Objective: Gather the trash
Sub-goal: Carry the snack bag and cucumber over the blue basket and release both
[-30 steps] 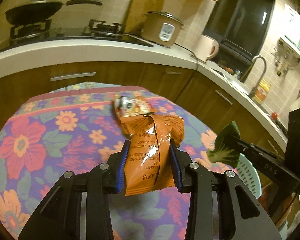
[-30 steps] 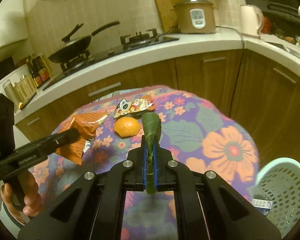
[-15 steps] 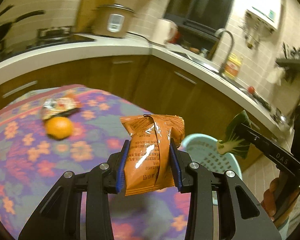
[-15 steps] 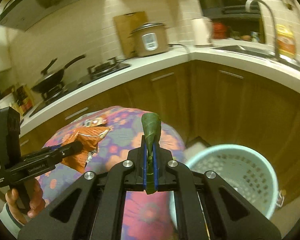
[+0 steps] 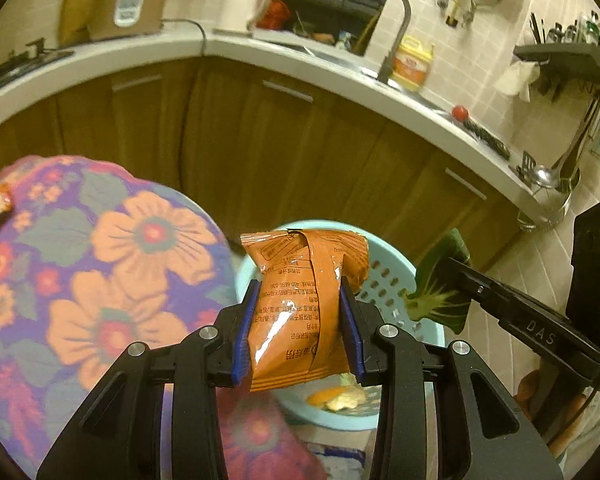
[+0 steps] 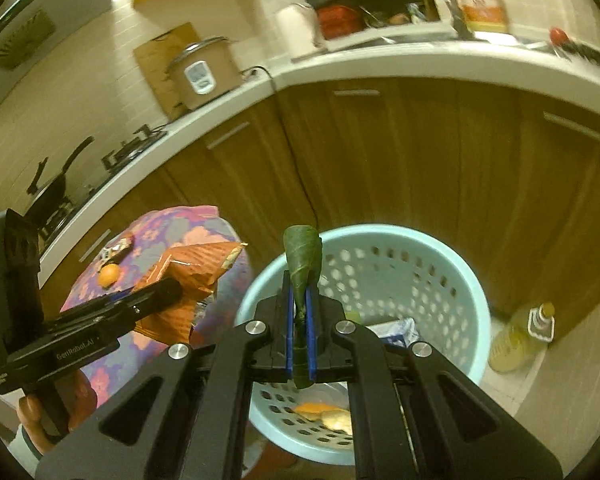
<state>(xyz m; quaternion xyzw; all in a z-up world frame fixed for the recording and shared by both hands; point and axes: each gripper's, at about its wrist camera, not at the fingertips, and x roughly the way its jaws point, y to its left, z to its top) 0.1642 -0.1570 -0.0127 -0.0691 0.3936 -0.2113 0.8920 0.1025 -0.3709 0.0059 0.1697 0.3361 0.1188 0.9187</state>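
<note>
My left gripper (image 5: 300,332) clamps the orange packet (image 5: 300,304); my right gripper (image 6: 299,332) pinches a leaf (image 6: 301,260), both above the basket (image 6: 460,280).

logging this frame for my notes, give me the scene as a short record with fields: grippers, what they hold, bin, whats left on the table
left gripper: shut on orange snack bag, near basket rim
right gripper: shut on green leaf, above basket
basket: light blue, perforated, on floor beside table
basket contents: orange peel, white packaging
table: floral cloth
left on table: orange, snack wrapper
</note>
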